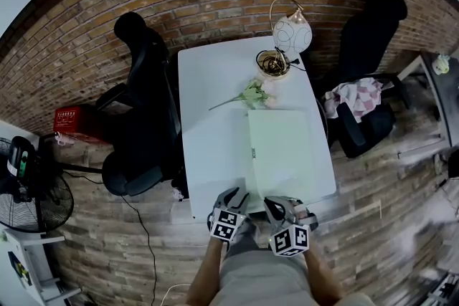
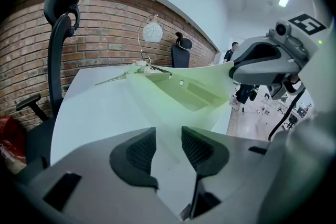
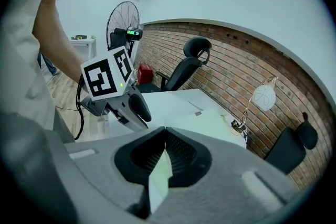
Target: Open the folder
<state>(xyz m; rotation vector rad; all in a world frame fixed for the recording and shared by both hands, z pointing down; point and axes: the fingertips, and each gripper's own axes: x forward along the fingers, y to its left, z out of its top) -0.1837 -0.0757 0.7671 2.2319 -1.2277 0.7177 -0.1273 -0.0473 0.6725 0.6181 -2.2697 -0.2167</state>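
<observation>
A pale green folder point(image 1: 280, 147) lies on the white table point(image 1: 211, 118), its near edge by both grippers. My right gripper point(image 1: 276, 206) is shut on the near corner of the folder's cover; a strip of that cover point(image 3: 160, 176) sticks out between the closed pads. In the left gripper view the cover point(image 2: 173, 94) curves up off the table toward the right gripper point(image 2: 262, 60). My left gripper point(image 1: 235, 195) sits just to the left of it, low over the table's near edge. The left gripper point(image 2: 167, 147) is open with nothing between its pads.
A flower stem point(image 1: 251, 94), a small bowl point(image 1: 272, 63) and a round white lamp point(image 1: 290, 34) stand at the table's far end. Black office chairs point(image 1: 143, 82) point(image 1: 366, 32) flank the table. A cloth point(image 1: 355, 97) lies at right, a fan point(image 1: 29, 190) at left.
</observation>
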